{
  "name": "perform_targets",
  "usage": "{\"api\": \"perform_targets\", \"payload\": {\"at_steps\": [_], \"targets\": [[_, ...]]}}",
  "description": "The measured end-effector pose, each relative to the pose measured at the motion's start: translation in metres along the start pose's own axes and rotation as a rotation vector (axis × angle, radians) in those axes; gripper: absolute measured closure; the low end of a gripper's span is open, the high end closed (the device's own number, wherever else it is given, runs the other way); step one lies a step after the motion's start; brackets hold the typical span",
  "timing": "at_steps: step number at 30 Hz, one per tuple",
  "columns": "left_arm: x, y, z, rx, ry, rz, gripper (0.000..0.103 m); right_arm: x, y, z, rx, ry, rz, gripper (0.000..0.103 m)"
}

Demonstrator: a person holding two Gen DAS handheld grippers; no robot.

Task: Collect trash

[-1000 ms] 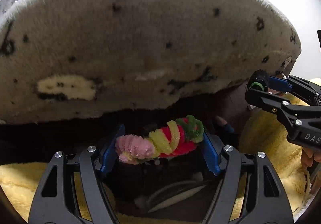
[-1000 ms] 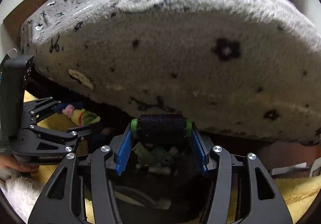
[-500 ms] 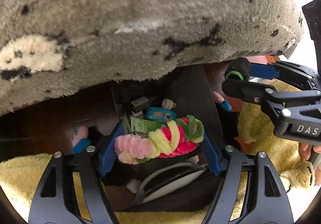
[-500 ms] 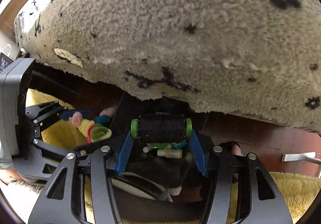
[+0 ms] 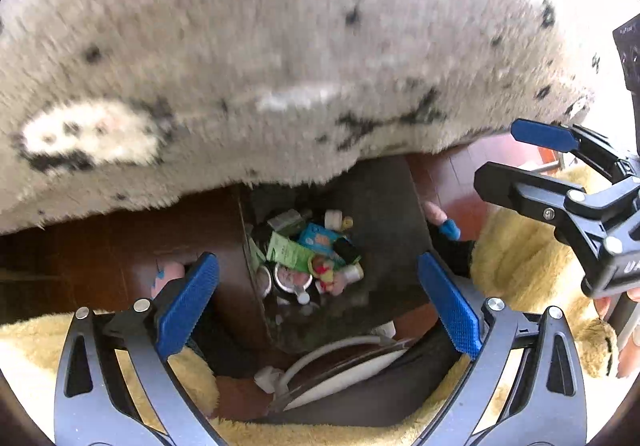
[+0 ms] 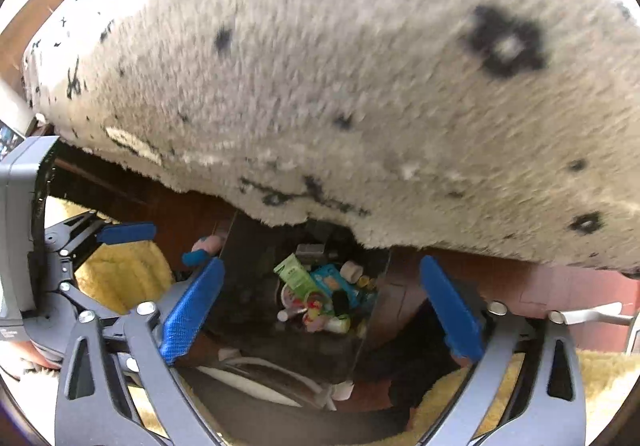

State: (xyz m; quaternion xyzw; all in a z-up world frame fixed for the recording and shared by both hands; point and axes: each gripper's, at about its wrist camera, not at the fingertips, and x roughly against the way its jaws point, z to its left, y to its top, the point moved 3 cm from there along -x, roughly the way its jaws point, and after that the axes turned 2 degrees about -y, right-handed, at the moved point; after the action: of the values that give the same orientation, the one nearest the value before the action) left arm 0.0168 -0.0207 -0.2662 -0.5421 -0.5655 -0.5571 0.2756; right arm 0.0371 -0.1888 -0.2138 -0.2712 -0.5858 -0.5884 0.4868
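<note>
The shaggy cream blanket with black marks (image 5: 280,58) fills the upper half of both wrist views and overhangs the far edge of the dark square trash bin (image 5: 384,214), which stands on the reddish-brown wooden floor (image 5: 120,246). A fluffy yellow rug (image 5: 516,266) lies around the near side.

Both tools hang above the bin's mouth. The left gripper (image 5: 318,300) has just been opening and now stands spread wide with nothing between its blue pads; the right gripper (image 6: 322,304) has likewise just been opening and is equally spread and empty. Each shows at the edge of the other's view, just beside it.

The trash is at the bottom of the bin: the twisted pink, yellow, red and green pipe-cleaner bundle (image 5: 326,276) rests among a green packet (image 5: 288,252), a blue wrapper (image 5: 318,236) and small white caps (image 5: 334,218), and the short black roller (image 5: 347,250) lies beside them. In the right wrist view the roller (image 6: 340,301) sits in the same heap.

This looks like the release step, and it appears done. To finish it well, I would:

- Keep both jaws wide until they are clear of the rim, so a pad cannot catch the bin wall and tip it.
- Lift straight up rather than sideways, since the two tools are close and could knock together.
- Mind the blanket fringe, which could drag into the bin.
</note>
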Motion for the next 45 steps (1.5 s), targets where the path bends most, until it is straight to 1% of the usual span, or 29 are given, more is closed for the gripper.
{"api": "perform_targets", "payload": {"at_steps": [3,6,7,10,13,16,20,22,25,28,30,34,37,45], "targets": [[0.025,0.011,-0.002,-0.006,0.017,-0.068,0.008,0.018,0.007,-0.002,-0.005,-0.021,-0.057,0.004],[0.061,0.020,-0.006,-0.014,0.053,-0.168,0.008,0.048,0.009,-0.005,-0.013,-0.057,-0.151,0.004],[0.075,0.022,-0.008,-0.015,0.073,-0.213,0.008,0.061,0.011,-0.006,-0.007,-0.081,-0.192,0.004],[0.123,0.034,-0.013,-0.040,0.125,-0.376,0.008,0.102,0.018,-0.006,0.045,-0.196,-0.337,0.004],[0.171,0.045,-0.023,-0.082,0.163,-0.541,0.008,0.141,0.027,-0.003,0.046,-0.268,-0.461,0.004],[0.214,0.055,-0.031,-0.112,0.174,-0.672,0.008,0.178,0.036,-0.002,0.017,-0.301,-0.588,0.004],[0.259,0.070,-0.039,-0.100,0.200,-0.782,0.008,0.221,0.052,-0.002,-0.009,-0.325,-0.707,0.003],[0.281,0.076,-0.042,-0.098,0.207,-0.816,0.008,0.240,0.058,-0.002,-0.028,-0.316,-0.757,0.003],[0.306,0.083,-0.049,-0.093,0.244,-0.866,0.008,0.262,0.067,-0.004,-0.053,-0.320,-0.808,0.003],[0.324,0.084,-0.054,-0.092,0.272,-0.909,0.008,0.280,0.072,-0.006,-0.085,-0.357,-0.845,0.003],[0.332,0.085,-0.054,-0.079,0.279,-0.928,0.008,0.287,0.070,-0.003,-0.117,-0.374,-0.866,0.003],[0.333,0.079,-0.055,-0.052,0.248,-0.944,0.008,0.294,0.063,-0.001,-0.148,-0.381,-0.894,0.003],[0.329,0.075,-0.053,-0.031,0.219,-0.940,0.008,0.296,0.059,0.004,-0.129,-0.390,-0.904,0.003],[0.321,0.068,-0.047,-0.003,0.208,-0.933,0.008,0.299,0.053,0.010,-0.127,-0.388,-0.921,0.003]]}}
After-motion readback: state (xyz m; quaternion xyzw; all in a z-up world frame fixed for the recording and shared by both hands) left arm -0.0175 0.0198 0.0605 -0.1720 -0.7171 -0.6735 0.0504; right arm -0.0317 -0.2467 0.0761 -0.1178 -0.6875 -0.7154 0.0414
